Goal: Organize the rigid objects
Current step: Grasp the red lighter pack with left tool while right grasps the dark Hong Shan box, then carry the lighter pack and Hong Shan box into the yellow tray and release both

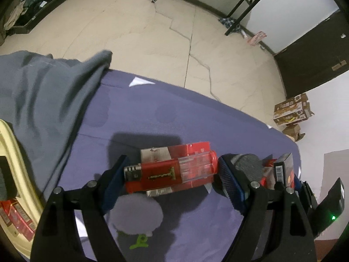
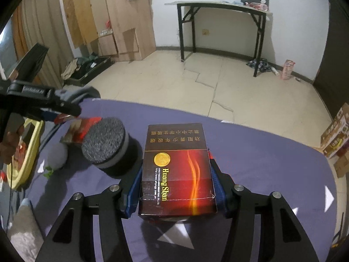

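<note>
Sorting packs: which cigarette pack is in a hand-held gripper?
The dark brown Huangshan pack, clamped by the right hand-held gripper; the red pack lies under the lighter.

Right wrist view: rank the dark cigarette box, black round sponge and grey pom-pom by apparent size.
1. dark cigarette box, though it is nearest the camera
2. black round sponge
3. grey pom-pom

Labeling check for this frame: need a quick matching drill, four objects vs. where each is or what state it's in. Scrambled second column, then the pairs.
Things:
1. red lighter
2. dark cigarette box
3. black foam cylinder
4. yellow bin

States:
A. standing upright on the purple cloth, untouched
B. clamped in the right gripper
C. at the table's left edge, red packs inside
D. lying crosswise between the left gripper fingers

Pairs: 1-D, 2-B, 3-A, 4-C
</note>
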{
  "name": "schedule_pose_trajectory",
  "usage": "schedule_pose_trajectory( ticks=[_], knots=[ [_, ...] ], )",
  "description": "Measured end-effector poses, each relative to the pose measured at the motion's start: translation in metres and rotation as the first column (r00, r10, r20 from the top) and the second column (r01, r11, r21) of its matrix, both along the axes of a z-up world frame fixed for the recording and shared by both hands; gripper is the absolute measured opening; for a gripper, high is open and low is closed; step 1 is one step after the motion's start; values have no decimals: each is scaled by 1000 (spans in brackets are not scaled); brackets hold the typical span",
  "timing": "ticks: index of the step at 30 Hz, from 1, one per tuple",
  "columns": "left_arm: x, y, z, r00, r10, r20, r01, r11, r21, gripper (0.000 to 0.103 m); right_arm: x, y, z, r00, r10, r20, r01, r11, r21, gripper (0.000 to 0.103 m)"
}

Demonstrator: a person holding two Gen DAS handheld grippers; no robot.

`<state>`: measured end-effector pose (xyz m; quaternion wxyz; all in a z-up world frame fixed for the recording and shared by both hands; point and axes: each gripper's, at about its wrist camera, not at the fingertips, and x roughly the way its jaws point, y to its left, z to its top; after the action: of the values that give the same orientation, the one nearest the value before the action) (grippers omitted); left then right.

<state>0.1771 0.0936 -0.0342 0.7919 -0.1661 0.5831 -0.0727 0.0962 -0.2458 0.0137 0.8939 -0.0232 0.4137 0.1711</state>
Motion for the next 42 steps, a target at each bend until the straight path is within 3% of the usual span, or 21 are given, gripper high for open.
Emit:
schedule_pose_trajectory(
  ticks=[7,13,17,20,23,27,29,33,36,39,42],
  knots=[
    [-45,56,64,994,12,106,-12,1000,5,82,-27,14,35,997,58,47,-58,998,6,55],
    [-105,166,107,979,109,174,-125,988,86,82,-52,70,77,981,163,103,-168,985,35,55],
    [-140,244,96,966,210,149,-230,964,133,82,-66,139,92,952,290,100,-299,950,89,55],
    [-156,284,74,954,276,121,-290,950,119,82,-72,189,89,923,378,74,-385,909,160,55],
    [-166,301,52,948,305,90,-315,942,120,82,-74,234,74,893,450,21,-434,848,303,55],
    [-169,315,35,946,317,73,-324,940,112,82,-70,274,53,866,499,-22,-460,814,355,55],
    [-166,319,25,946,317,64,-322,940,111,82,-69,284,45,860,510,-24,-480,823,303,55],
    [-147,318,4,956,292,36,-295,947,127,82,-87,325,24,846,533,-10,-531,843,84,55],
    [-131,314,-15,960,281,12,-280,948,150,82,-101,348,4,833,553,-3,-553,833,-28,55],
    [-119,313,-31,958,285,-15,-279,946,166,82,-109,367,-12,801,598,19,-596,801,-51,55],
    [-116,311,-38,958,286,-21,-279,945,172,82,-113,386,-23,787,616,22,-607,781,-145,55]
  ],
)
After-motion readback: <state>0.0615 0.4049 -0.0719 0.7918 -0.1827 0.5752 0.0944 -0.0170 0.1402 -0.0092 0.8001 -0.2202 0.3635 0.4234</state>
